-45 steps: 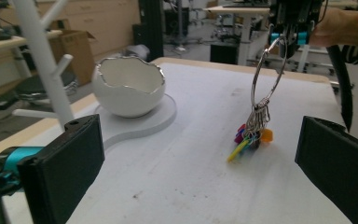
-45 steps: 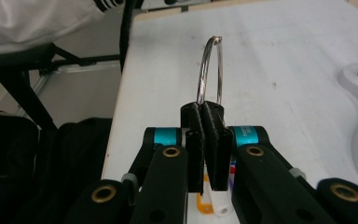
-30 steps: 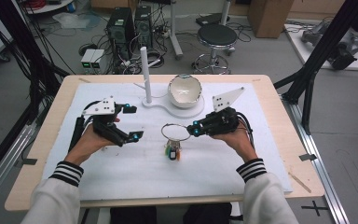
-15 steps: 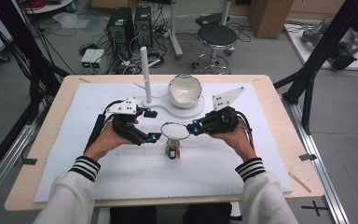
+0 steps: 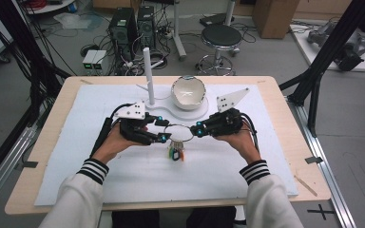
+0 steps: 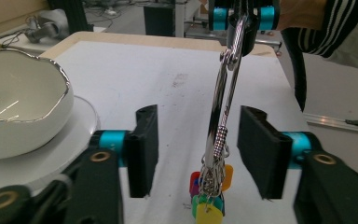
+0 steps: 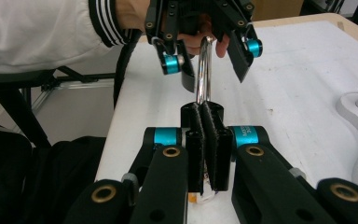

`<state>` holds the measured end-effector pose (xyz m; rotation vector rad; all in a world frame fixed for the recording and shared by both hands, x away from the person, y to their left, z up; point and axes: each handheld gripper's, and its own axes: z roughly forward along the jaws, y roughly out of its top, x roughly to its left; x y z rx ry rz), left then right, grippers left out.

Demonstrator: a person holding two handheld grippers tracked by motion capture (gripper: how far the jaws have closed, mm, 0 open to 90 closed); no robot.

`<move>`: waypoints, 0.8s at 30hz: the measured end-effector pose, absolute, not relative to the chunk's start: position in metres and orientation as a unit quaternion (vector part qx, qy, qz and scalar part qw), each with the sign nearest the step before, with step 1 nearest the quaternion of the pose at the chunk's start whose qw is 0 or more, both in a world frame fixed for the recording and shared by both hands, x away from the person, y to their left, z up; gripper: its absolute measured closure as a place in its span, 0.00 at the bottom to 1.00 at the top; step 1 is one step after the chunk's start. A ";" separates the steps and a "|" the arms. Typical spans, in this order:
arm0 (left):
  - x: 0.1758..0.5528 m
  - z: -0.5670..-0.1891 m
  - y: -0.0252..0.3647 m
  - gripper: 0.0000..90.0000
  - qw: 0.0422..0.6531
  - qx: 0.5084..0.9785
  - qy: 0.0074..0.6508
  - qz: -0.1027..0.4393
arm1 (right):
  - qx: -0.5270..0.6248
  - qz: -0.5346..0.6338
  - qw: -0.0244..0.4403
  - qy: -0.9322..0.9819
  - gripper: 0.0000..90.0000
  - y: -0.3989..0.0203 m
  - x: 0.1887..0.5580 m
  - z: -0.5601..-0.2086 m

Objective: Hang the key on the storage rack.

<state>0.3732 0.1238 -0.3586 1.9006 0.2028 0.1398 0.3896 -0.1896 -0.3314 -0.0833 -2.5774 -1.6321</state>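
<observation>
Key ring [image 5: 179, 133] at frame centre, above white desk [image 5: 123, 180]. Right claw [image 5: 197, 131] clamped on ring's right side. Left claw [image 5: 163, 129] jaws straddled left side, just been closing, pads not touching yet.

1. The key ring [image 6: 221, 105] is seen as polished, shiny metal, with a ribbed metal sleeve on it.
2. Glossy coloured plastic tags [image 6: 208, 205] are hung from it.
3. The left gripper [image 6: 196, 144] is made of matt black plastic, with dull, rough-looking pads and blue anodised metal collars.
4. The right gripper [image 7: 207, 140] is finished the same way.
5. The bowl [image 5: 188, 91] is glazed white ceramic, glossy, with a metallic rim.
6. The table [image 5: 285, 109] is edged in pale, smooth wood and covered by a matt white sheet [image 5: 138, 175].
</observation>
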 end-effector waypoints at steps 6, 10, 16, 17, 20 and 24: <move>0.371 -0.357 0.120 0.70 0.574 0.813 0.080 0.063 | -0.028 -0.535 0.045 -0.843 0.98 -0.190 0.390 -0.332; 0.371 -0.357 0.120 0.79 0.571 0.814 0.087 0.064 | -0.029 -0.533 0.044 -0.844 0.98 -0.191 0.390 -0.332; 0.370 -0.354 0.120 0.96 0.566 0.816 0.094 0.070 | -0.040 -0.536 0.043 -0.842 0.98 -0.192 0.390 -0.332; 0.370 -0.354 0.120 0.96 0.565 0.817 0.093 0.071 | -0.038 -0.538 0.043 -0.841 0.98 -0.192 0.391 -0.332; 0.369 -0.353 0.119 0.96 0.567 0.815 0.101 0.067 | -0.045 -0.543 0.040 -0.838 0.98 -0.194 0.391 -0.334; 0.369 -0.352 0.120 0.96 0.562 0.818 0.105 0.068 | -0.047 -0.548 0.035 -0.834 0.98 -0.194 0.391 -0.337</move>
